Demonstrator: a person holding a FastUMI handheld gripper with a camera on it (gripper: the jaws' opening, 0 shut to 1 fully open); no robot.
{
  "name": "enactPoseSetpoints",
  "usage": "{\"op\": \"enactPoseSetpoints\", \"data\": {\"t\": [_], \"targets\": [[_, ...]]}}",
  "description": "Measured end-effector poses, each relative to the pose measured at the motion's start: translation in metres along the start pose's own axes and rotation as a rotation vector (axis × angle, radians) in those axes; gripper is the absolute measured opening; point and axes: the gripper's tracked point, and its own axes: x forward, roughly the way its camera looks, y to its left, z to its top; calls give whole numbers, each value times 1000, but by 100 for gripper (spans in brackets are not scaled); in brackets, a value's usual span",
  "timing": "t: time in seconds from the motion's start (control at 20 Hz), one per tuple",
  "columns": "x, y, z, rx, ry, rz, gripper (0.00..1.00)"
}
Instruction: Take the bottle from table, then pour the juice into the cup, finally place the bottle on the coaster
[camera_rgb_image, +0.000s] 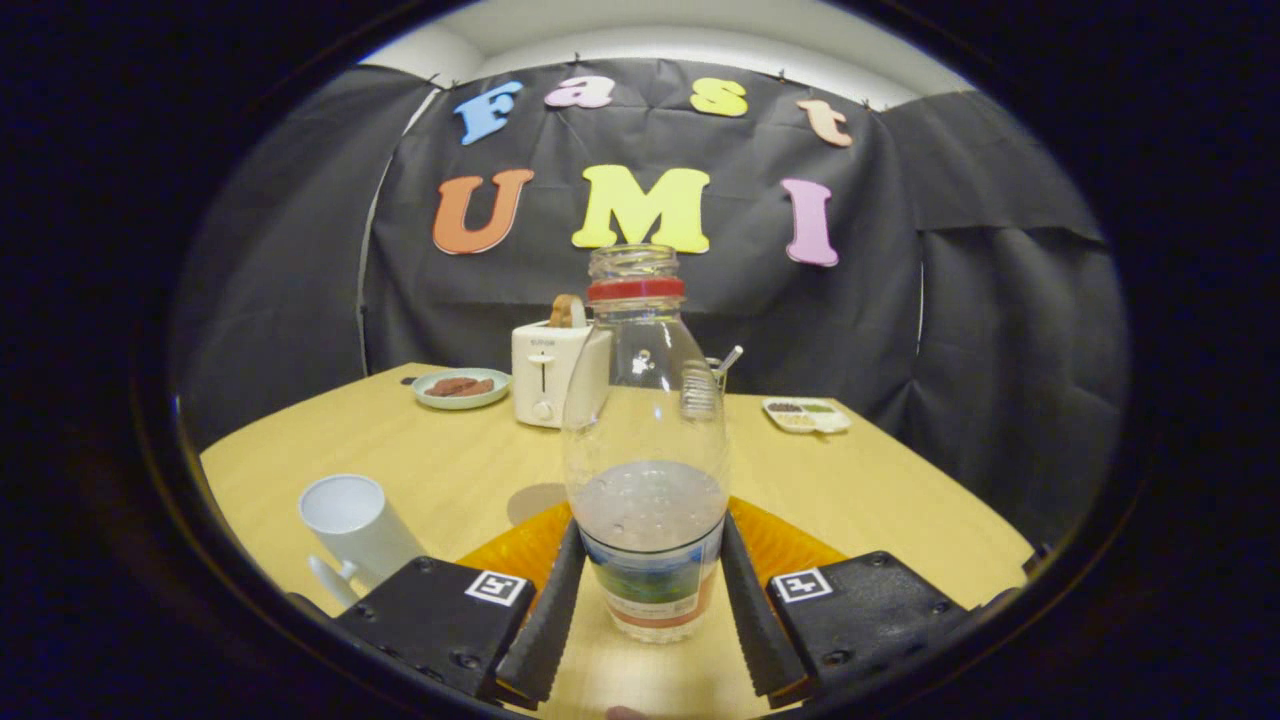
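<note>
Gripper (650, 590): both fingers closed against the lower, labelled part of the bottle, one on each flank; grip looks firm on both sides.

Bottle (645, 440): clear plastic, upright, uncapped, red ring below the open neck. Pale cloudy juice fills roughly the lower third; droplets cling to the inside wall above the liquid line. Held between the fingers, base near the wooden table (880, 480); whether the base touches the tabletop or hangs just above it cannot be told from this angle.

Coaster (775, 545): orange, ribbed, flat on the table directly behind the bottle, showing on either side of it just beyond the fingers.

Cup (355, 525): white mug with handle, open mouth tilted toward the camera by the lens, standing on the table to the left of the left finger, apart from the bottle.

Toaster (550, 375): white, farther back on the table, a slice of bread standing up from its slot.

Plate (461, 388): pale green, left of the toaster, carrying brown food.

Divided dish (806, 414): small, white, far right of the table, compartments with dark and light contents too small to identify.

Glass (718, 372): partly hidden behind the bottle, with a straw or spoon in it
</note>
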Motion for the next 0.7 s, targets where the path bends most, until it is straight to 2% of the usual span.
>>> {"op": "enactPoseSetpoints", "data": {"t": [0.2,0.7], "targets": [[2,-7,8,-280,-15,-71,75],[-7,9,44,-828,-155,-170,75]]}}
